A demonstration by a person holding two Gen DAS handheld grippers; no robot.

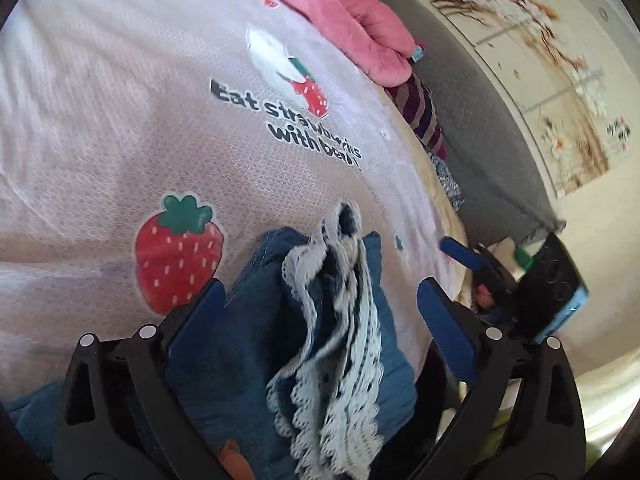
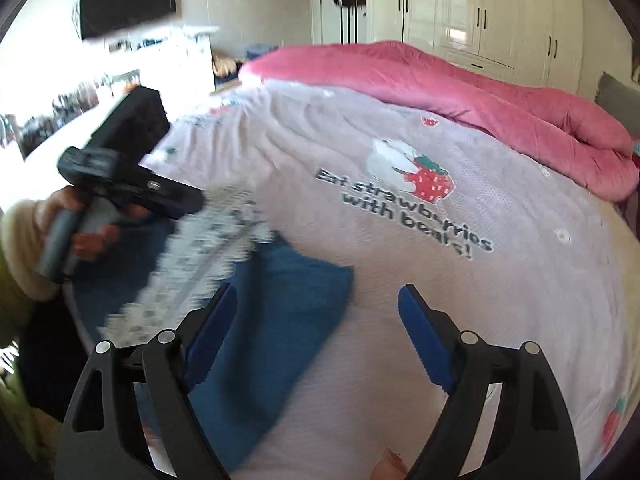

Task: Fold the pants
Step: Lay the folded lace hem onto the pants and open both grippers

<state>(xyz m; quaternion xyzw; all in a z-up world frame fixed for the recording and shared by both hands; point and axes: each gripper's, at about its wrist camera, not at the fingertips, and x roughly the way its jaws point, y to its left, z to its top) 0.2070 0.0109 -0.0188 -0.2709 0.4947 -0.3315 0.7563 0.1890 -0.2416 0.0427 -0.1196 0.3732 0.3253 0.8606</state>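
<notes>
Blue denim pants (image 1: 256, 320) with white lace trim (image 1: 344, 344) lie bunched on the pink strawberry bedspread (image 1: 120, 120). In the left wrist view my left gripper (image 1: 320, 304) is open, its blue pads on either side of the bunched denim and lace, not closed on it. In the right wrist view the pants (image 2: 280, 320) lie at the near left of the bed, lace (image 2: 192, 264) blurred. My right gripper (image 2: 316, 304) is open and empty above the pants' right edge. The left gripper's body (image 2: 128, 160) shows at left, held in a hand.
A folded pink quilt (image 2: 460, 92) lies along the bed's far side. A grey headboard (image 1: 472, 120) and striped cloth (image 1: 420, 108) are at the bed's right. White wardrobes (image 2: 480, 12) and a wall TV (image 2: 128, 0) stand beyond.
</notes>
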